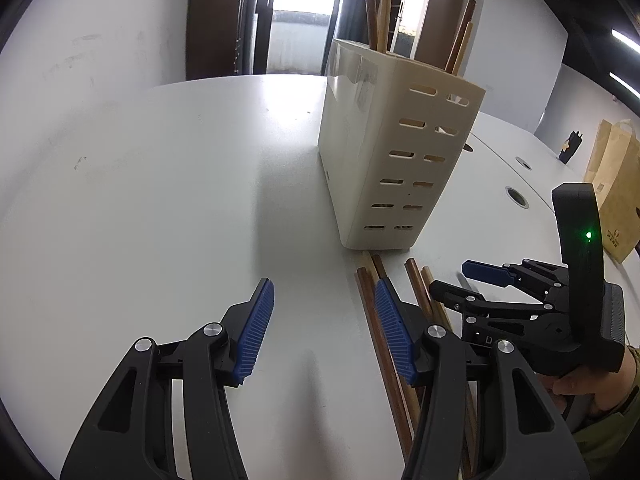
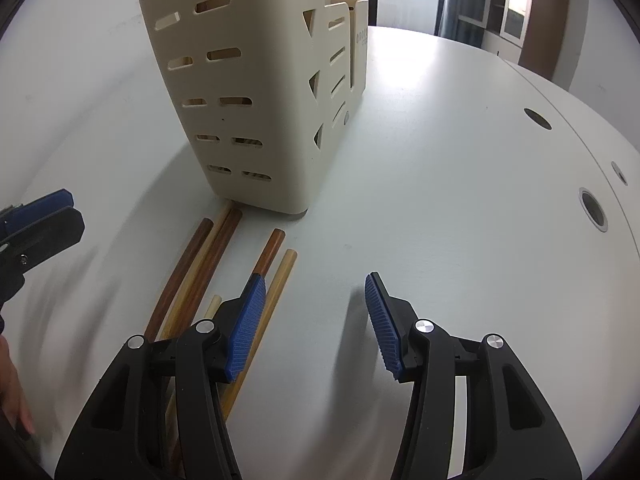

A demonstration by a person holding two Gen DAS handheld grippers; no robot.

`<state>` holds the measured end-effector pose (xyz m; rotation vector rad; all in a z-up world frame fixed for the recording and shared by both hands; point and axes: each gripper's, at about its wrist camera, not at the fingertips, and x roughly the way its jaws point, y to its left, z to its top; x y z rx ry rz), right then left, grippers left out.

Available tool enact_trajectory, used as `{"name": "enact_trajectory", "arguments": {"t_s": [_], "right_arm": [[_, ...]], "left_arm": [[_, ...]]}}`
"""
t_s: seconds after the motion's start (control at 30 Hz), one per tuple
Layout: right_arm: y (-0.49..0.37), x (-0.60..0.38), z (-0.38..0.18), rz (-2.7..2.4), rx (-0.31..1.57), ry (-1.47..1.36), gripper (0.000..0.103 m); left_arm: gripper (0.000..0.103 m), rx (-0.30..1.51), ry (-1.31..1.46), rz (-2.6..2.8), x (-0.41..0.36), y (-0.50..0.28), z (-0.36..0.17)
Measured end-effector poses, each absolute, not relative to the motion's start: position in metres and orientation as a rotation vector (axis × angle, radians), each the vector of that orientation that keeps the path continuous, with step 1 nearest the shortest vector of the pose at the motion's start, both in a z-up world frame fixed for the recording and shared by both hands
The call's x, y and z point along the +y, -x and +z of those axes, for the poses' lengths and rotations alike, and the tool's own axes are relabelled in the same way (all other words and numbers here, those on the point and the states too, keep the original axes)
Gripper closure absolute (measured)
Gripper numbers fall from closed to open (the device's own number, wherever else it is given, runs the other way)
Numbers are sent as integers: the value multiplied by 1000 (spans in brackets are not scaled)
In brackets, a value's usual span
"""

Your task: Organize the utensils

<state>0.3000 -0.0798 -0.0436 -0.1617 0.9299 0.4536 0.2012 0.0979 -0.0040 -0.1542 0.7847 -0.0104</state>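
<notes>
— Where are the chopsticks (image 2: 192,280)?

— Loose ones lie side by side on the tabletop (image 2: 440,200), tips almost touching the foot of the cream holder (image 2: 248,92). A few more already stand inside it, poking out of the top (image 1: 380,4).

— And the claws?

— Both spread apart, holding nothing. The right claw (image 2: 316,320) hovers low with its left finger over the nearest pale stick; the left claw (image 1: 324,332) sits just left of the pile, its right finger above the brown ones.

— So which step is this?

— I'd judge it a pick-up in progress: some sticks filed, several left.

— What does the next move call for?

— Probably shifting the right claw leftwards so one stick lies between the fingers, closing, then tilting it upright over the holder's opening. The sticks lie tight together, so grabbing only one may be fiddly.
</notes>
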Motion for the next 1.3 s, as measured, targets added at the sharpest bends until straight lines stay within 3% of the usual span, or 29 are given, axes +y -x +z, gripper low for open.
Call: {"name": "enact_trajectory", "arguments": {"t_s": [0.4,0.93,1.13,1.3], "right_arm": [[-299,-78,-44,452,916,208,52],[-298,-84,-42,488,913,203,71],[-300,-83,-40,511,938,191,84],[-301,-82,-40,519,954,182,87]], "left_arm": [[50,843,133,-35,88,-222,-23],[50,927,82,-62,69,-245,-50],[50,948,18,-28,64,-248,-54],[59,975,-8,0,60,-258,-53]]}}
